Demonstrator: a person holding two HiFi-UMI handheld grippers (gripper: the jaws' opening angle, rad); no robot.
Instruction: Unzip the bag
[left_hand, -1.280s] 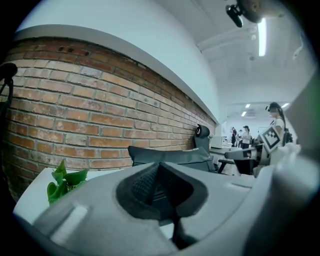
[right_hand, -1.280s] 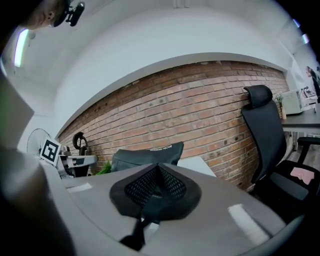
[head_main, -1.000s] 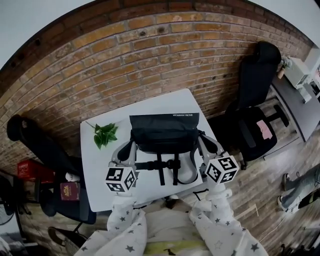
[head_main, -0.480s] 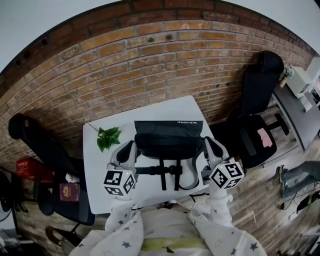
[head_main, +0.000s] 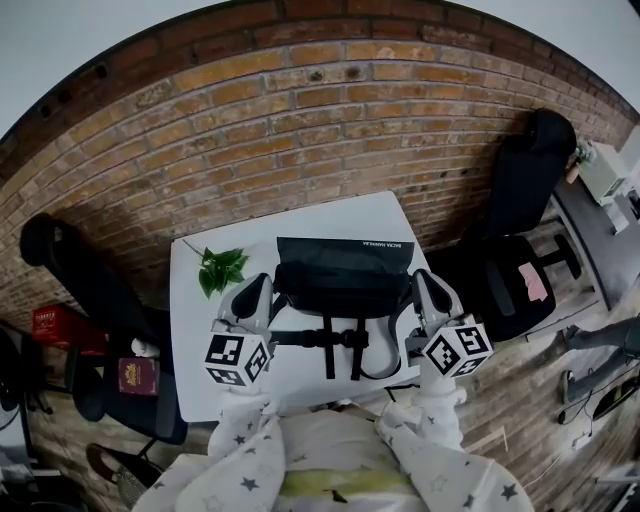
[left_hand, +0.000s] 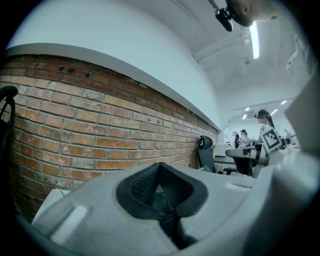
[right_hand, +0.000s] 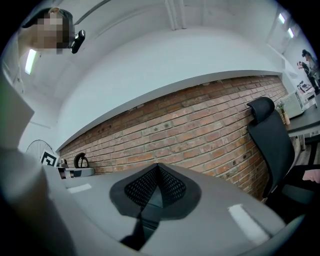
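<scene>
A black bag (head_main: 345, 272) lies on the white table (head_main: 200, 335), its straps and buckle (head_main: 340, 338) trailing toward the near edge. In the head view my left gripper (head_main: 256, 291) hovers just left of the bag and my right gripper (head_main: 430, 287) just right of it. Neither touches the bag. In the left gripper view the left gripper (left_hand: 160, 186) has its pads pressed together with nothing between them. The right gripper (right_hand: 157, 186) looks the same in the right gripper view. Both gripper views look over the table at the brick wall, and the bag is hidden from them.
A sprig of green leaves (head_main: 222, 268) lies on the table left of the bag. A black office chair (head_main: 505, 265) stands right of the table and another (head_main: 70, 290) to the left. The brick wall (head_main: 300, 130) runs behind.
Both grippers have risen a little beside the bag, still shut. The bag lies where it was on the table.
</scene>
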